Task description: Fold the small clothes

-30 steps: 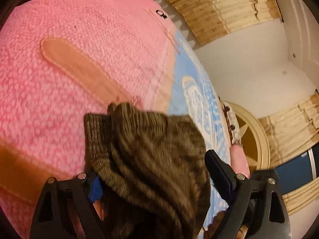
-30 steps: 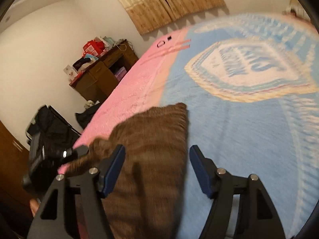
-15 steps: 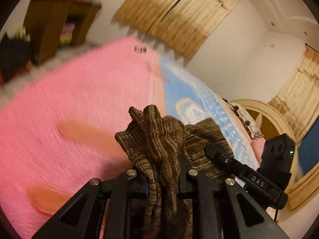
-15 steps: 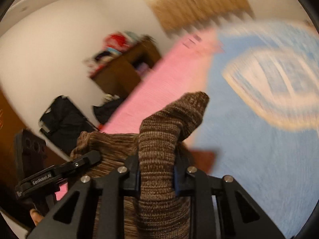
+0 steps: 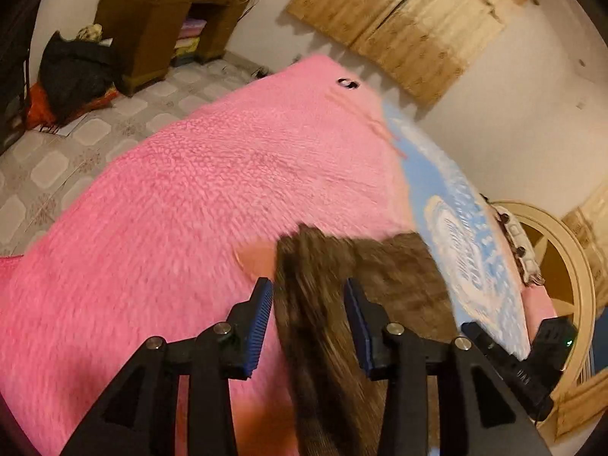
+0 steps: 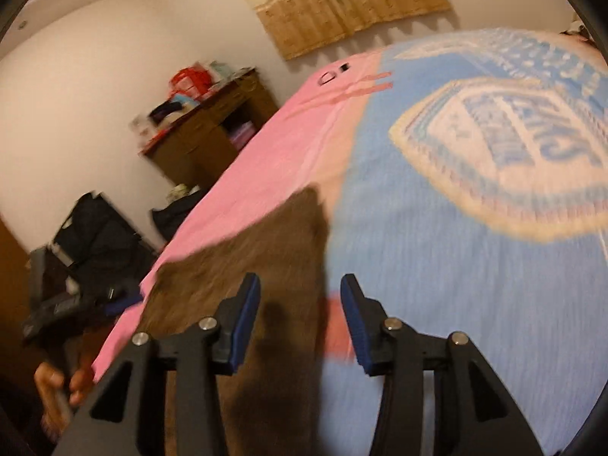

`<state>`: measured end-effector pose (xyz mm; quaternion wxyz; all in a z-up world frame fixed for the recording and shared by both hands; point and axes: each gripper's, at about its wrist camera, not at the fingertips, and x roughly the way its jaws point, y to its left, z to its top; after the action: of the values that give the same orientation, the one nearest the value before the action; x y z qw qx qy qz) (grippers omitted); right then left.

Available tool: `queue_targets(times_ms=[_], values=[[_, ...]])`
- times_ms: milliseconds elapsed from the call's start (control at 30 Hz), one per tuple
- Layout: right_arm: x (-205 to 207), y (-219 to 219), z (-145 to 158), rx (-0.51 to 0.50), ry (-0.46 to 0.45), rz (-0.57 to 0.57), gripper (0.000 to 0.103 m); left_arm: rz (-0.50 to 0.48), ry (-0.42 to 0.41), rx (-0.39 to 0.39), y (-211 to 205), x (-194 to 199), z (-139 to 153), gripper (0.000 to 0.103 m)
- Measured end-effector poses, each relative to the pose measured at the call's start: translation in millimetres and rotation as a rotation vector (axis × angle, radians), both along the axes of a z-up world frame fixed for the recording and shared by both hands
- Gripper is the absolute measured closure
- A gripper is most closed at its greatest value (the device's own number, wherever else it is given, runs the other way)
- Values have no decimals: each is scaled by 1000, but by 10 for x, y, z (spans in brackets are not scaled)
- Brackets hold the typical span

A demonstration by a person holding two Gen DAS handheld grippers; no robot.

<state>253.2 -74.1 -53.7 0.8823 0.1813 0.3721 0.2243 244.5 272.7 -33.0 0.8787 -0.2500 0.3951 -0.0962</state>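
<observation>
A brown knitted garment (image 5: 380, 277) lies spread on the bed where the pink blanket (image 5: 171, 209) meets the blue one (image 6: 456, 285). My left gripper (image 5: 308, 288) hovers over the garment's left edge, jaws opening. The cloth runs between them but the pads do not press it. My right gripper (image 6: 300, 285) is above the garment's (image 6: 266, 250) right edge, its jaws also opening and its pads off the cloth. Each view shows the other gripper at its side. A hand (image 6: 57, 391) holds the left one.
A wooden desk (image 5: 152, 19) with clutter stands by the far wall, with a black bag (image 5: 76, 72) on the tiled floor beside it. Curtains (image 5: 410, 19) hang behind the bed. A round cream headboard (image 5: 562, 266) is at the right.
Half a second ago both grippers were shut on bunched, lifted cloth. Now both sets of jaws have parted and the garment lies flatter on the bed. The left view has swung up.
</observation>
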Motion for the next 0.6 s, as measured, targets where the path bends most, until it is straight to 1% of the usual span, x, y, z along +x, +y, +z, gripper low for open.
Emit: queue_targets(times_ms=[33, 67, 100, 133, 167, 233, 267, 333, 367, 400, 433, 467, 500, 533, 567, 600], values=[[-70, 52, -10, -10, 2, 13, 54, -15, -15, 18, -76, -118, 29, 62], [-240, 55, -38, -30, -1, 24, 49, -26, -30, 39, -175, -264, 49, 58], [-292, 92, -38, -43, -3, 27, 42, -30, -38, 56, -269, -361, 64, 54], [-419, 119, -80, -58, -2, 38, 40, -33, -46, 75, -380, -454, 62, 42], [-491, 176, -132, -66, 5, 63, 39, -28, -57, 89, -499, -549, 60, 38], [-509, 301, -212, -99, 22, 103, 39, -21, -54, 105, -639, -665, -11, 38], [-538, 366, -277, -141, 39, 112, 41, -22, -33, 110, -706, -691, -78, 38], [-603, 402, -259, -186, 20, 100, 51, -22, 36, 109, -770, -643, -272, 38], [-623, 423, -265, -179, 34, 115, 65, -8, 37, 128, -797, -616, -313, 38], [-627, 427, -272, -177, 41, 109, 72, 1, 19, 152, -806, -663, -304, 38], [-652, 444, -280, -182, 45, 98, 75, 6, 12, 195, -845, -665, -291, 38], [-655, 464, -266, -182, 54, 94, 79, 10, 22, 216, -868, -678, -271, 38], [-661, 470, -255, -174, 68, 92, 82, 23, 33, 225, -870, -689, -242, 40], [-688, 473, -230, -144, 89, 94, 83, 27, 35, 219, -854, -687, -217, 49], [-713, 456, -204, -86, 109, 108, 83, 33, 32, 221, -815, -693, -167, 55], [-772, 436, -174, -28, 124, 123, 83, 41, 30, 236, -804, -703, -145, 55]])
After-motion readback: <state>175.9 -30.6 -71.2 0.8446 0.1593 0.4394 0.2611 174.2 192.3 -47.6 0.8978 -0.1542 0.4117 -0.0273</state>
